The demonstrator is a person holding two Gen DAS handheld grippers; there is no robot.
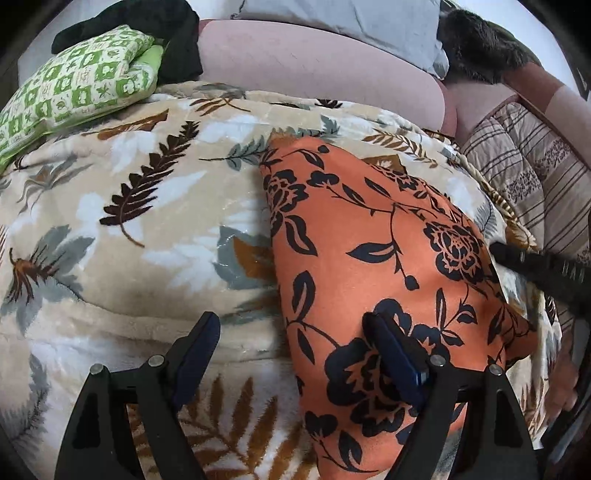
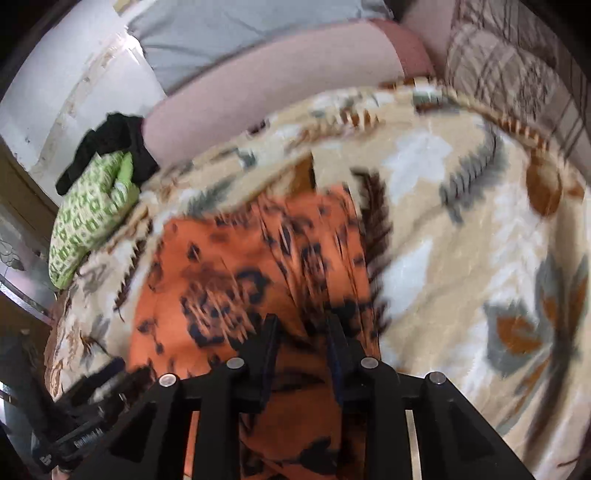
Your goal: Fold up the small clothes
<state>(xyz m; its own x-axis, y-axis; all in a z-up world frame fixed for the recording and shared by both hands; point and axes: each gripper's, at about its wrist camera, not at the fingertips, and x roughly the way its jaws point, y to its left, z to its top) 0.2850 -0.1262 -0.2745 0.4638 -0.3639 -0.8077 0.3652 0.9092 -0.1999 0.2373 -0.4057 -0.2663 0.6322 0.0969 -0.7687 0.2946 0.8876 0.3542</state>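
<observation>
An orange garment with black flowers lies flat on a beige leaf-patterned blanket. My left gripper hovers open and wide over the garment's near left edge. One finger is above the blanket, the other above the orange cloth. My right gripper reaches in at the garment's right edge. In the blurred right wrist view the garment lies under that gripper. Its jaws stand a narrow gap apart, and I see no cloth pinched between them.
A green-and-white patterned cloth and a black garment lie at the far left. A long pink bolster and a grey pillow line the back. A striped quilt borders the blanket on the right.
</observation>
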